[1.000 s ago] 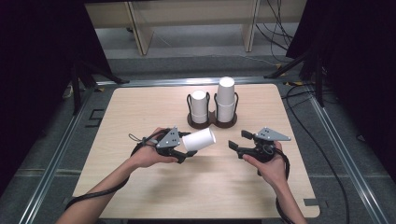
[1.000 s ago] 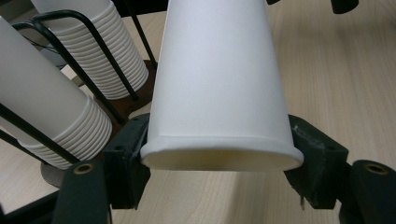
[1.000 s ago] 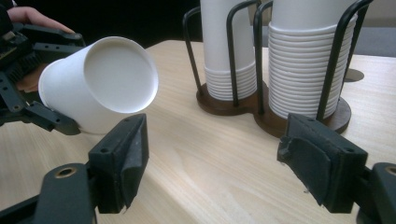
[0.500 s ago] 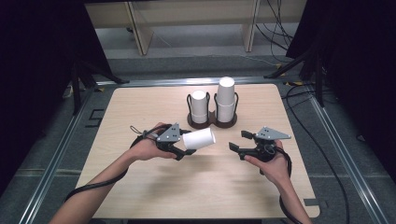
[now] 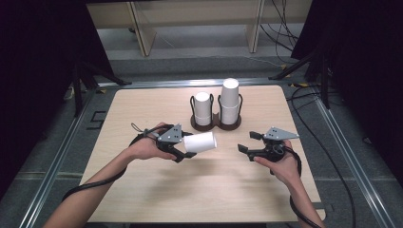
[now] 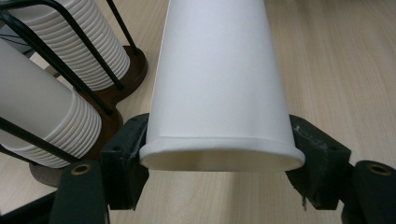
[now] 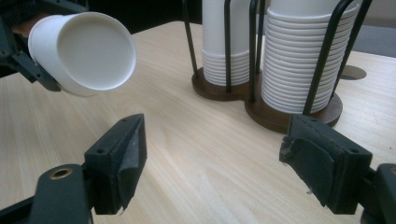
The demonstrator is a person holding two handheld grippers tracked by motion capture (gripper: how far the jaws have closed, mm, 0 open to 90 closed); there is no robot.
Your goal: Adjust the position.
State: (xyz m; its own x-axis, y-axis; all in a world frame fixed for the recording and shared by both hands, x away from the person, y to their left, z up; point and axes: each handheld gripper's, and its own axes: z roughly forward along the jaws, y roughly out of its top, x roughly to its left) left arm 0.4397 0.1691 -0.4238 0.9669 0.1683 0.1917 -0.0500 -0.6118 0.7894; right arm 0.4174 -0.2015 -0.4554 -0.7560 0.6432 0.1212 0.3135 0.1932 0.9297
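A white paper cup (image 5: pixel 200 142) lies sideways above the wooden table (image 5: pixel 142 109). My left gripper (image 5: pixel 183 149) is shut on it near the rim. In the left gripper view both pads (image 6: pixel 130 154) press the cup (image 6: pixel 219 79) just above its rolled rim, base pointing away. My right gripper (image 5: pixel 246 142) is to the cup's right, apart from it, pointing at its base. Its jaws have just been opening and nothing is between them. In the right gripper view the gripper (image 7: pixel 219 158) stands open over bare wood, with the cup (image 7: pixel 86 51) at the upper left.
A dark double cup holder (image 5: pixel 216 124) with black wire uprights stands at the table's middle back. It holds a shorter stack of white cups (image 5: pixel 203 107) and a taller stack (image 5: pixel 229 97). Cables lie on the floor at the right (image 5: pixel 304 95).
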